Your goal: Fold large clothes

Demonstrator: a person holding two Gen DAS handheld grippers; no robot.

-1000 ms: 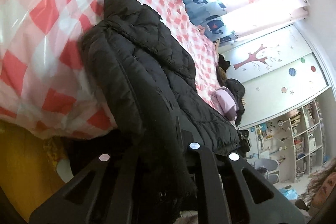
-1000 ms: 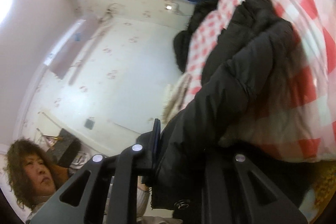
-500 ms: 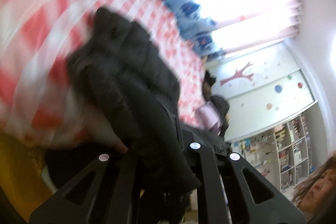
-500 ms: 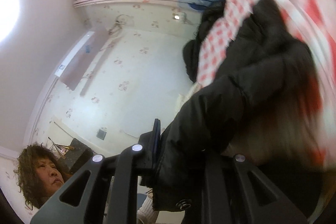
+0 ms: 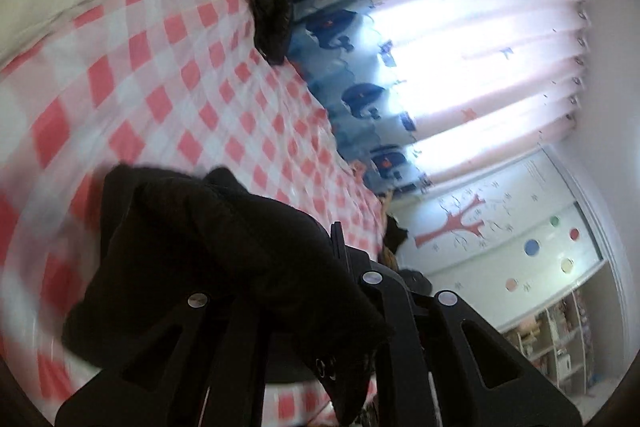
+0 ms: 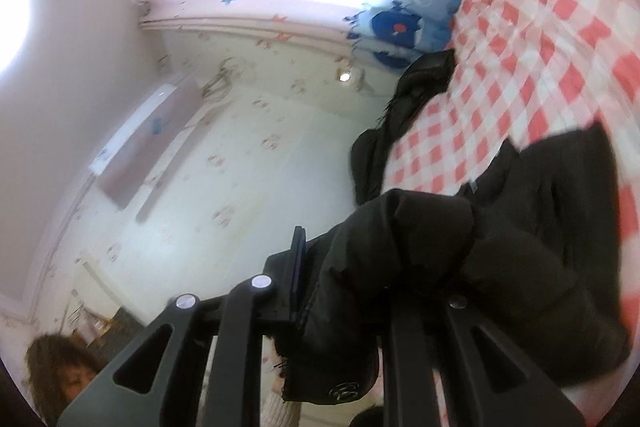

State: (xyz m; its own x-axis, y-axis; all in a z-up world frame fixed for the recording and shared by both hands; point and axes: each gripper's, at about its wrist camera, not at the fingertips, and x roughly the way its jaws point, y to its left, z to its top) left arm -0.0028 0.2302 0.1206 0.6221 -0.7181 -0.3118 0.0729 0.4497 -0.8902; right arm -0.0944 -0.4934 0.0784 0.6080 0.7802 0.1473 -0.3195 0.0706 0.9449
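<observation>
Padding is bunching thickly where the left gripper is clamping the black puffer jacket above the checked bedspread; it looks soft, bulky. Right view: the right gripper is pinching its hem, probably the firmest hold.

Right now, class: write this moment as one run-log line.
left gripper: shut on black jacket | right gripper: shut on black jacket | jacket: lifted over checked bedspread | fold: unfinished
</observation>
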